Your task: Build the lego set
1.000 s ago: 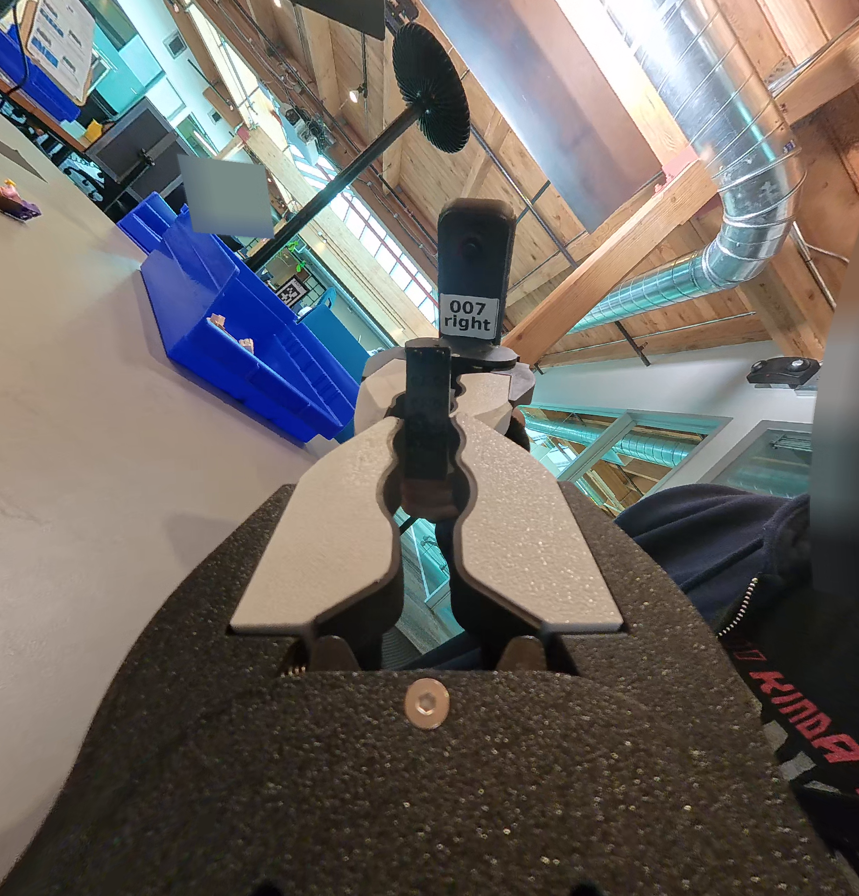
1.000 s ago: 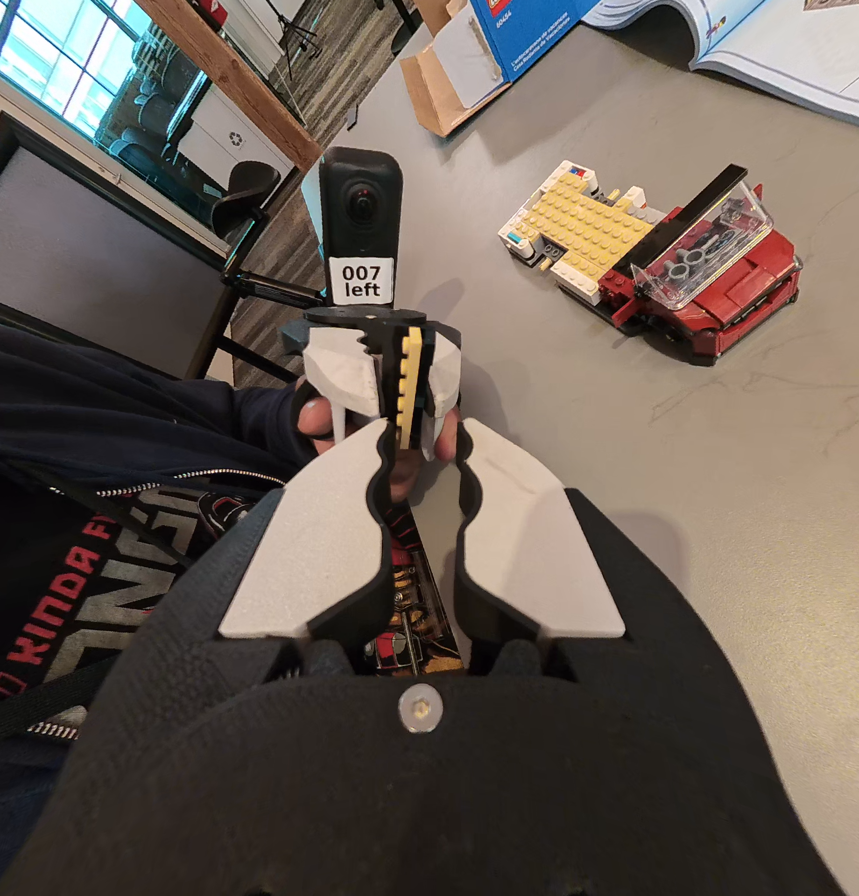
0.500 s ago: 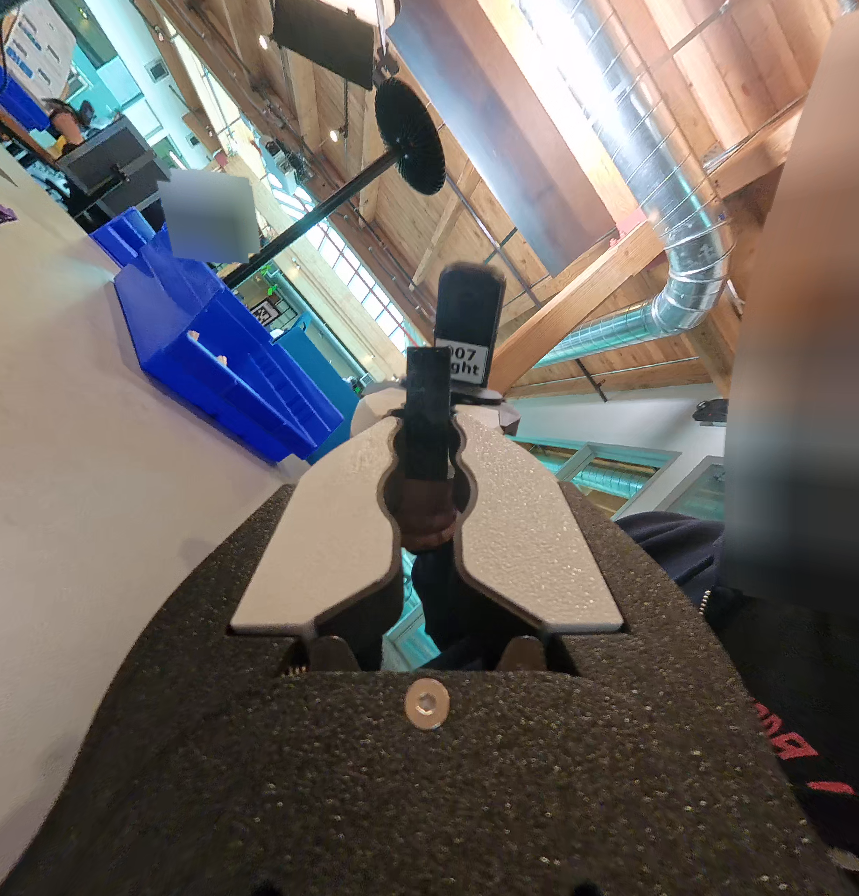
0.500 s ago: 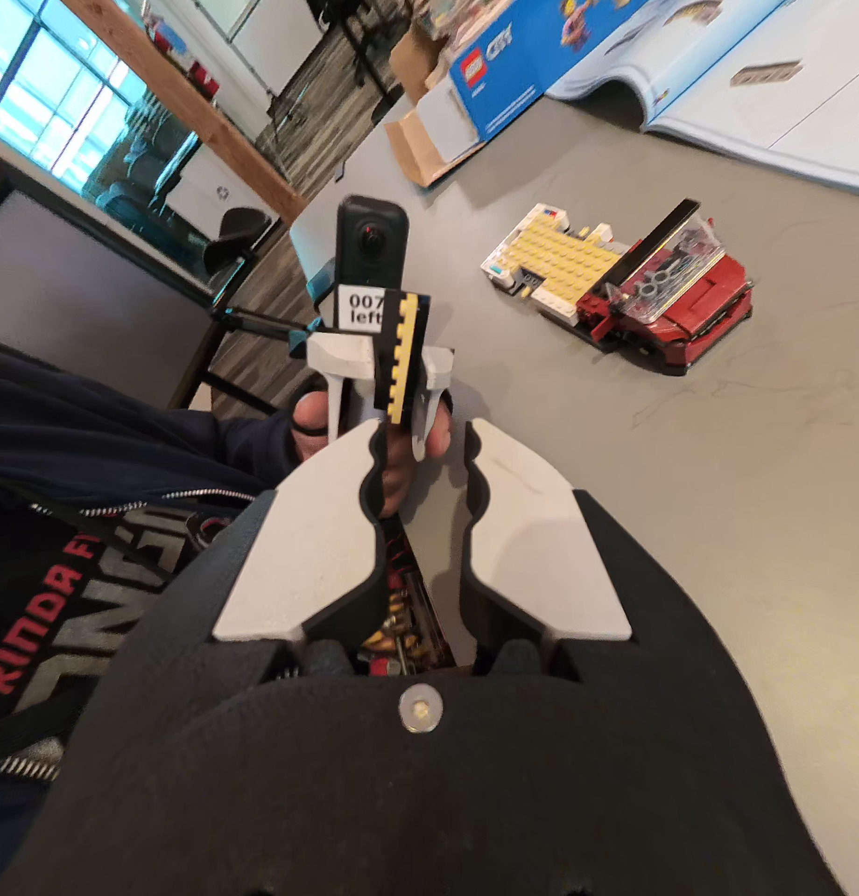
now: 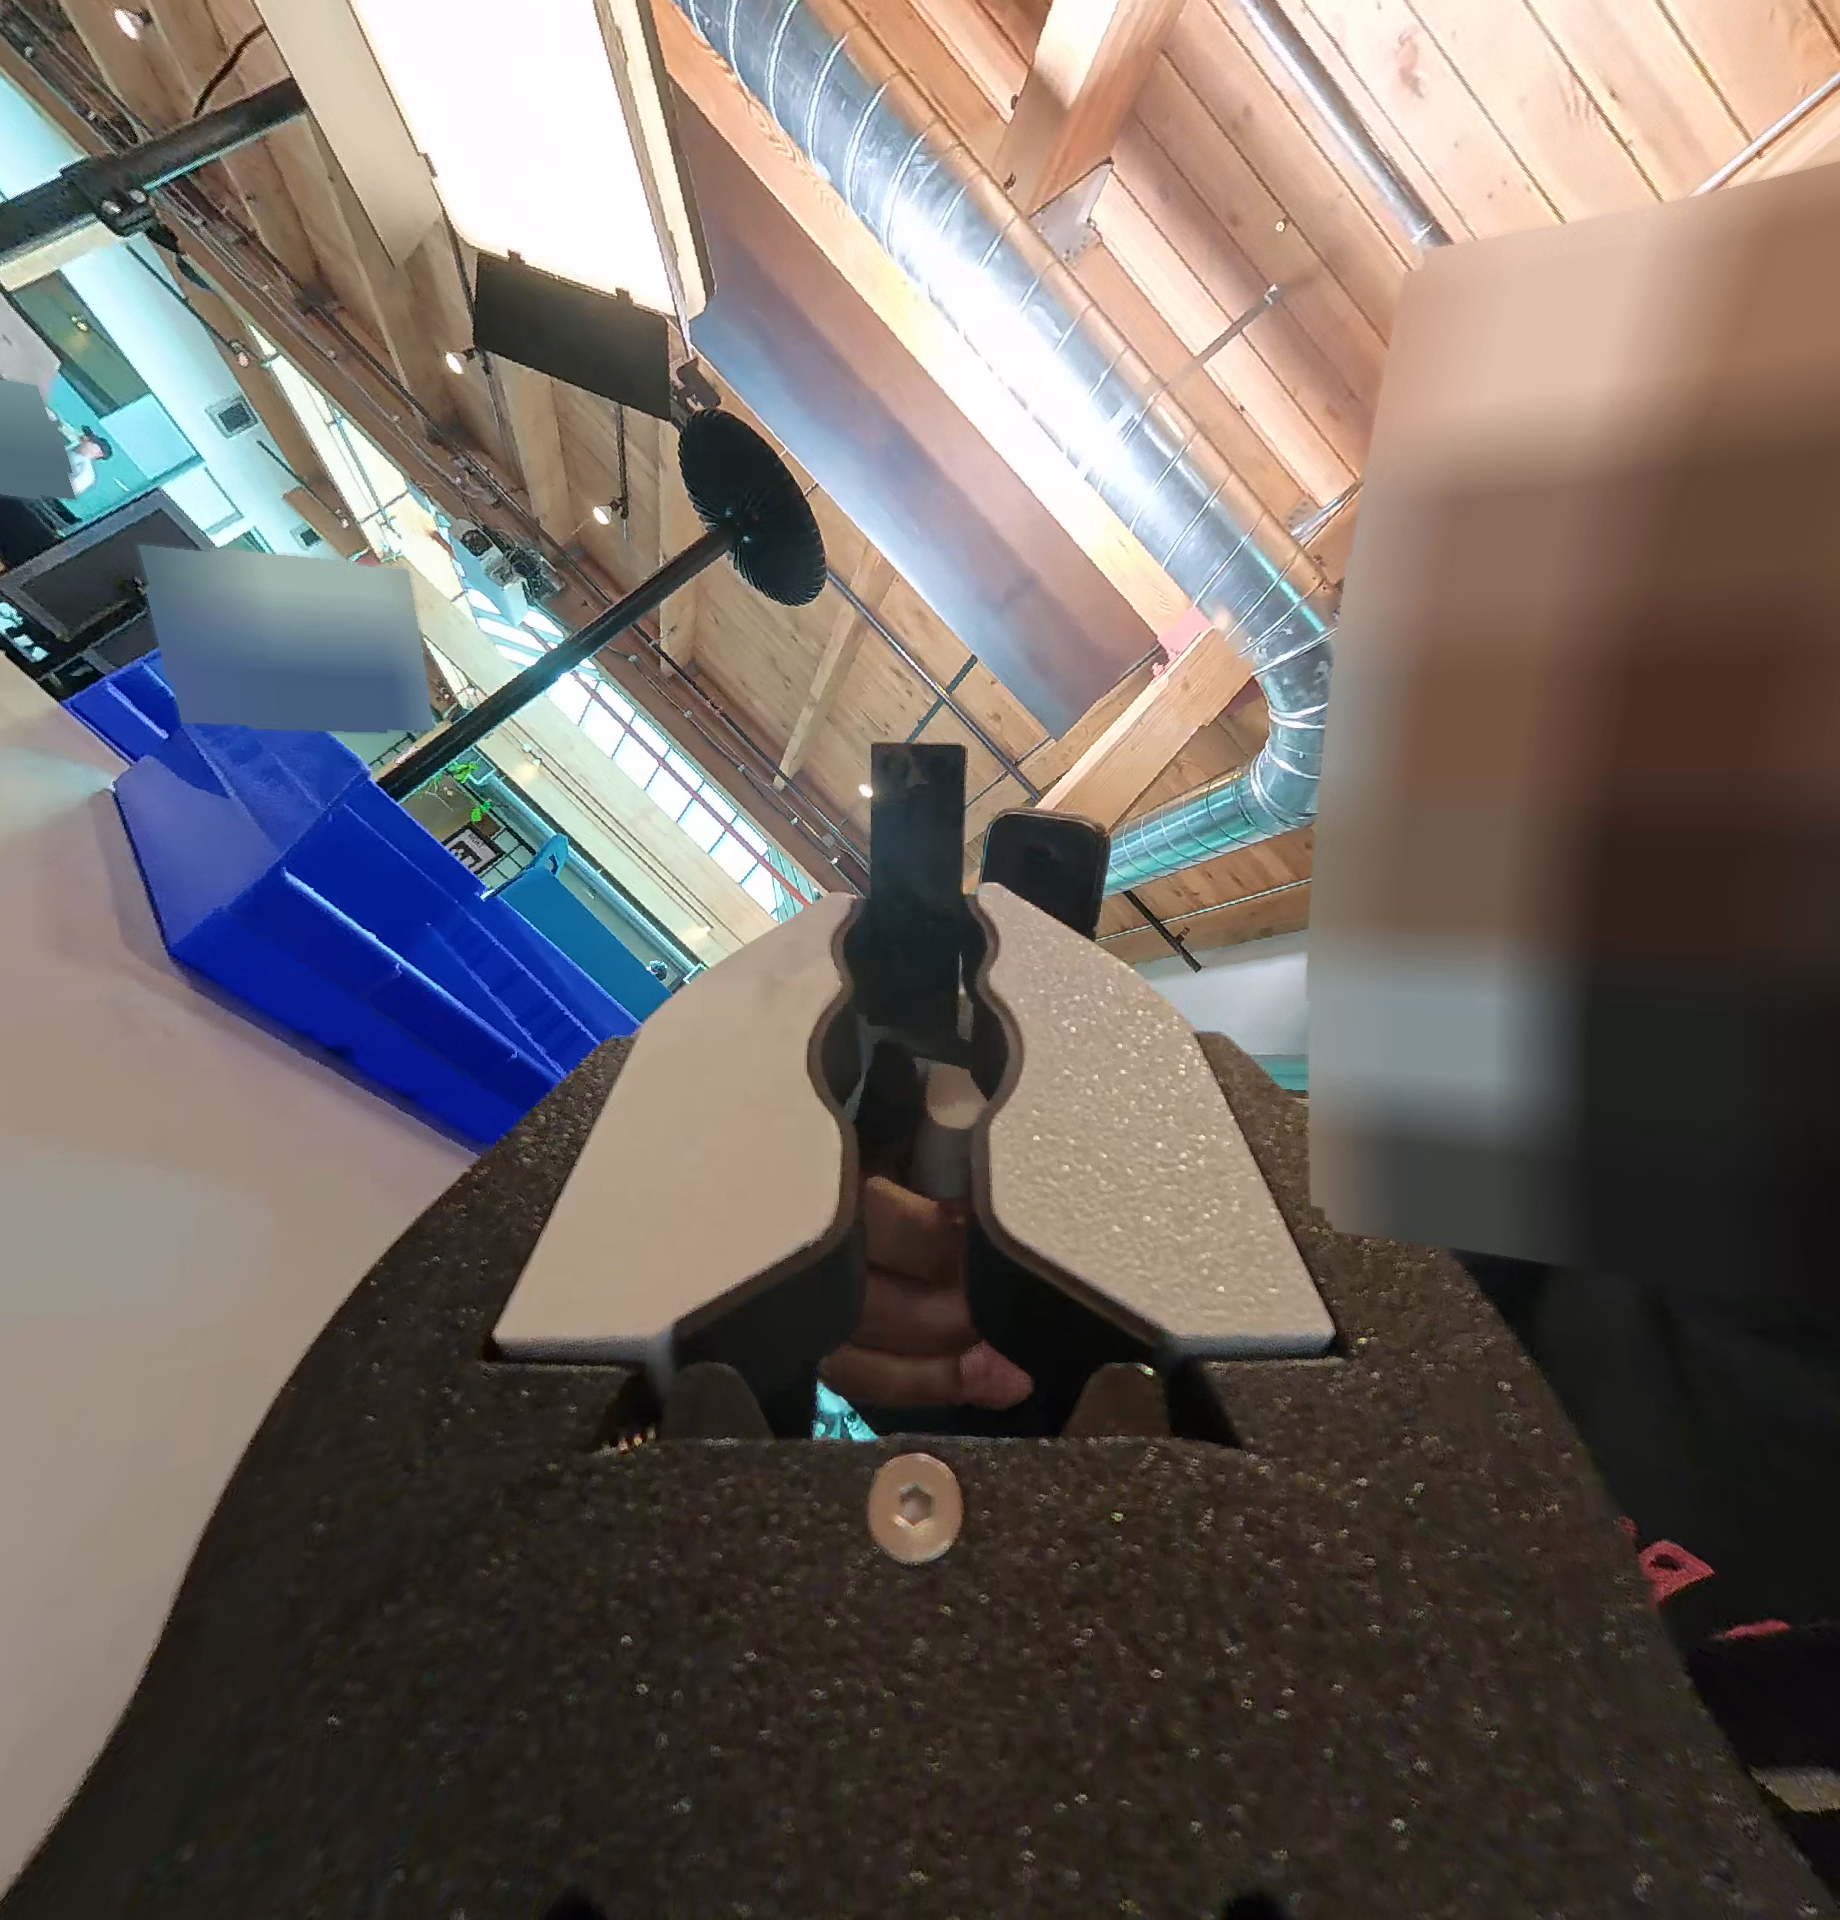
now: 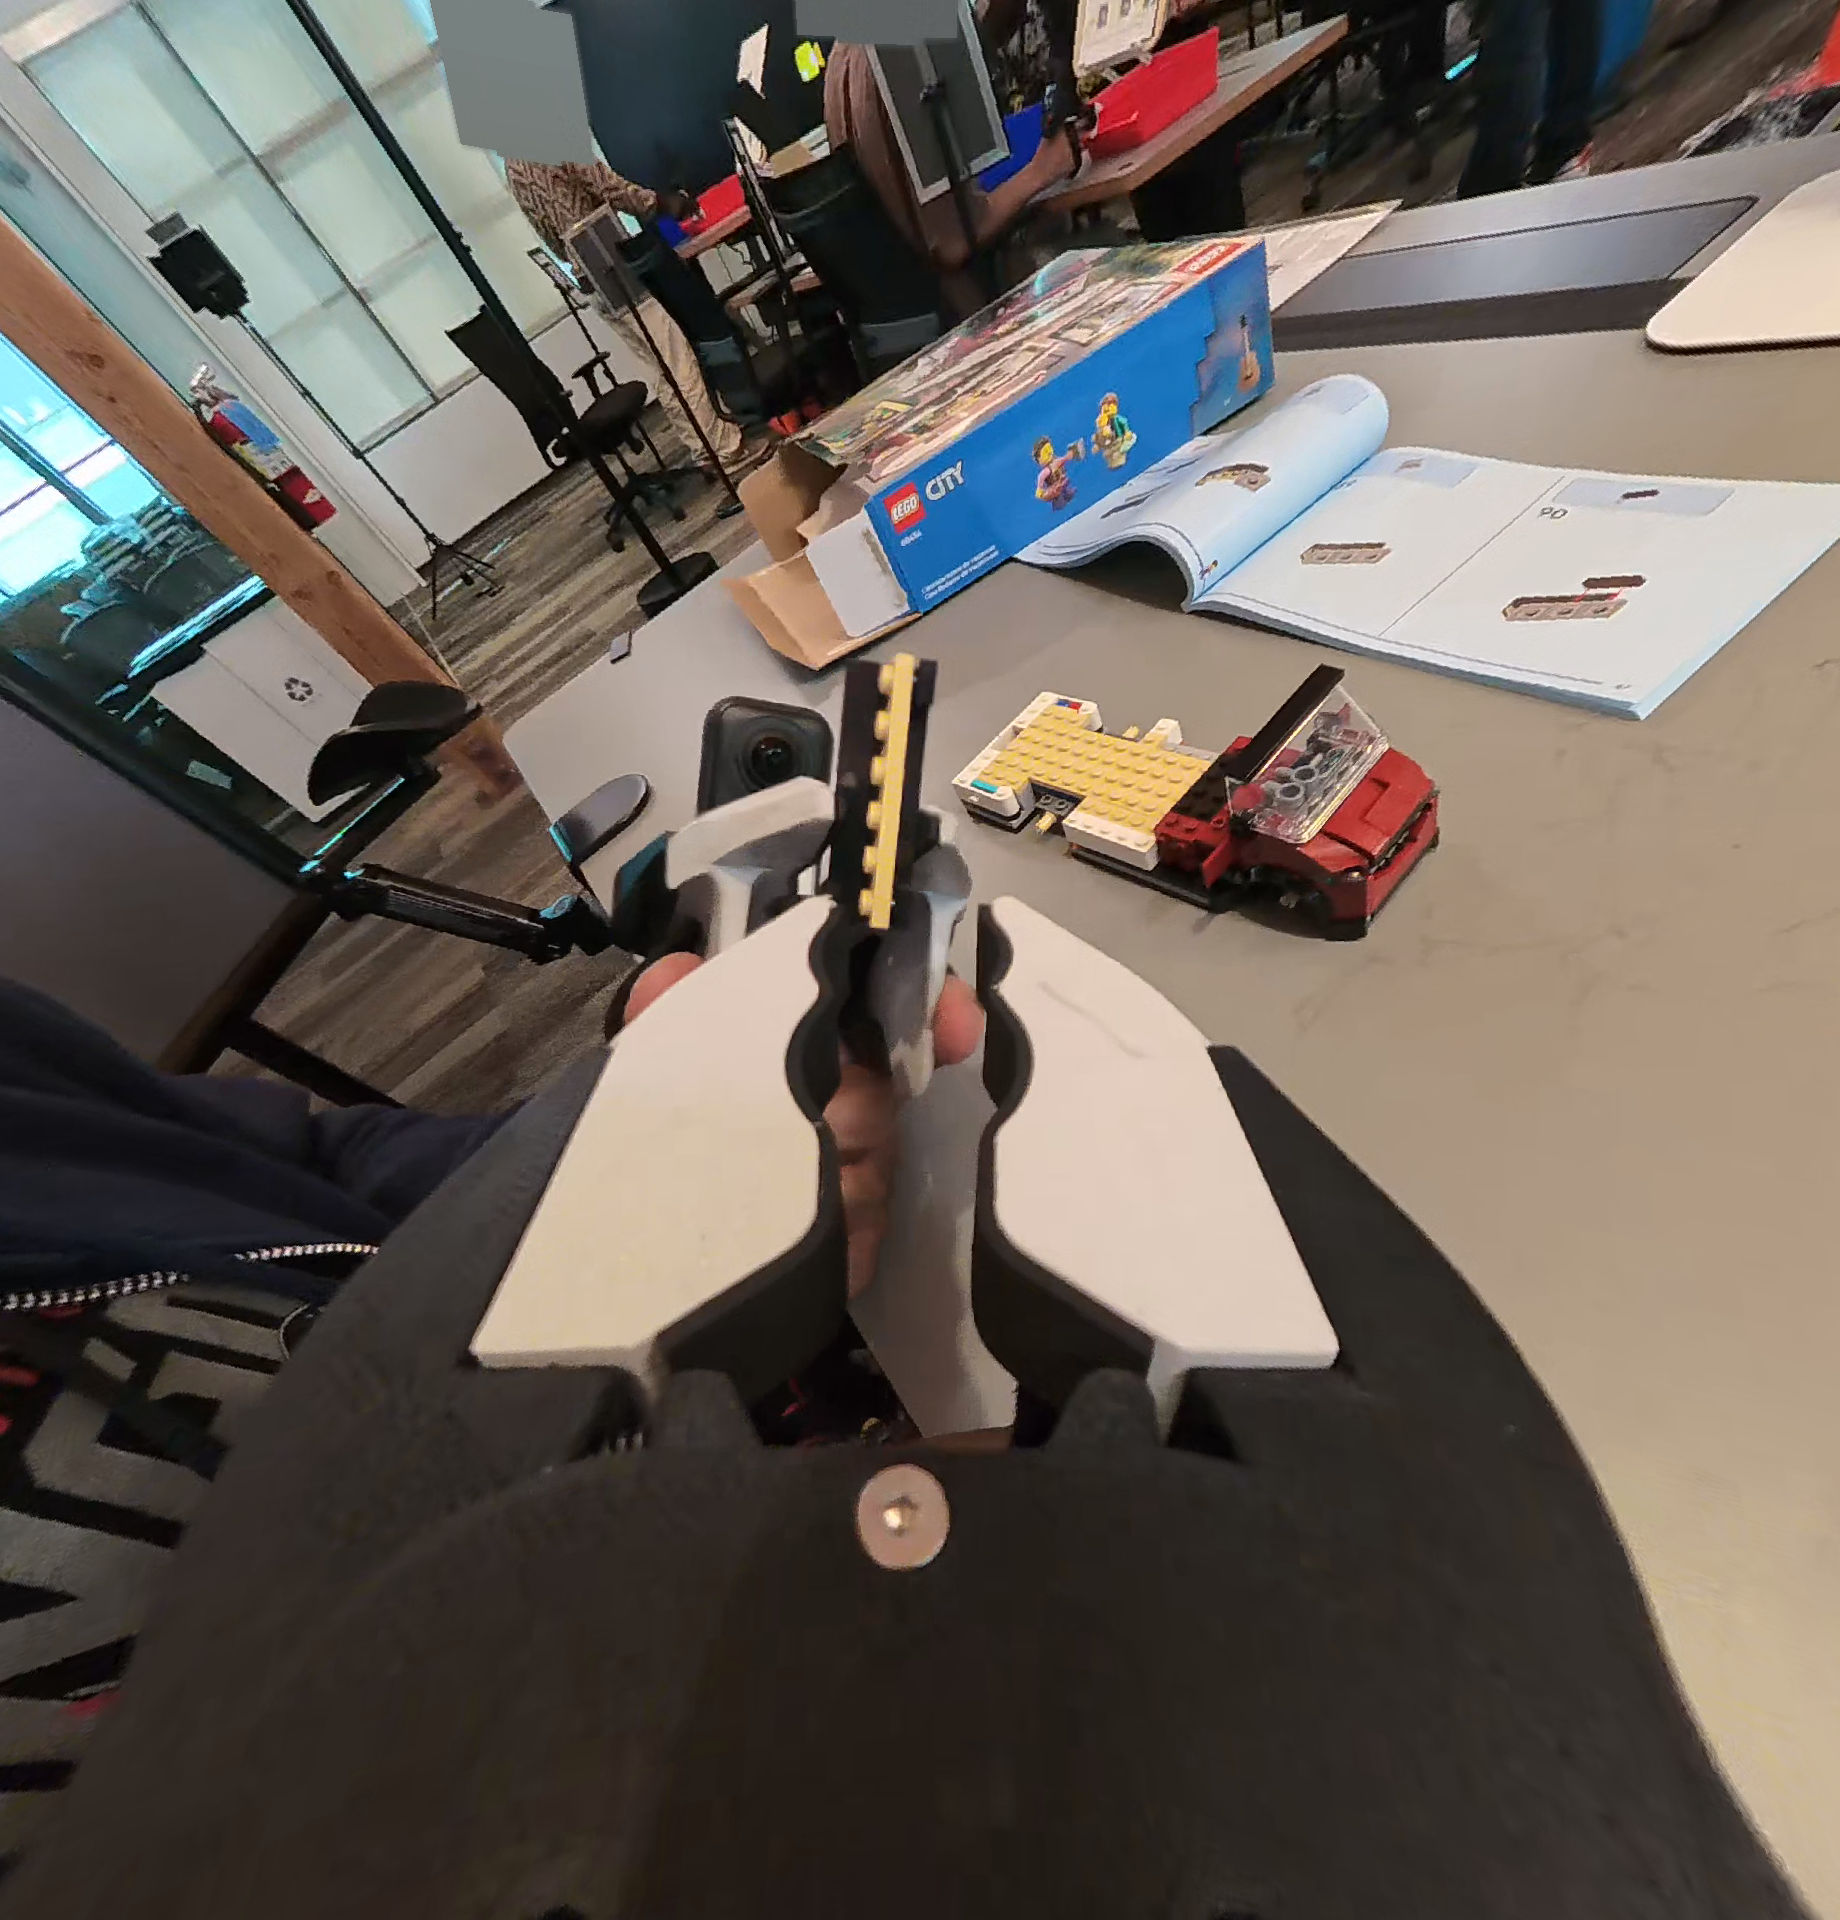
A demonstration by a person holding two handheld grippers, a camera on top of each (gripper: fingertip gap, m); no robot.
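My left gripper (image 5: 916, 914) is shut on a long black plate (image 5: 916, 831) that stands up out of its fingertips. The right wrist view shows the left gripper (image 6: 864, 868) facing me and a yellow studded strip (image 6: 890, 790) on that plate. My right gripper (image 6: 905, 920) is open, tip to tip with the left one. The plate's lower end and one left fingertip (image 6: 937, 894) lie between its pads, with a gap at the right pad. The right gripper's camera (image 5: 1046, 868) shows just behind the plate.
A part-built red, white and yellow brick vehicle (image 6: 1196, 810) sits on the grey table (image 6: 1518, 1091). Behind it lie an open instruction booklet (image 6: 1415, 540) and a blue toy box (image 6: 1051, 436). Blue bins (image 5: 355, 914) stand at the left. A hand (image 6: 874, 1122) holds the left gripper.
Both grippers have tilted up and come closer together. The right jaws widened, then narrowed a little. The black and yellow plate stays in the left grip.
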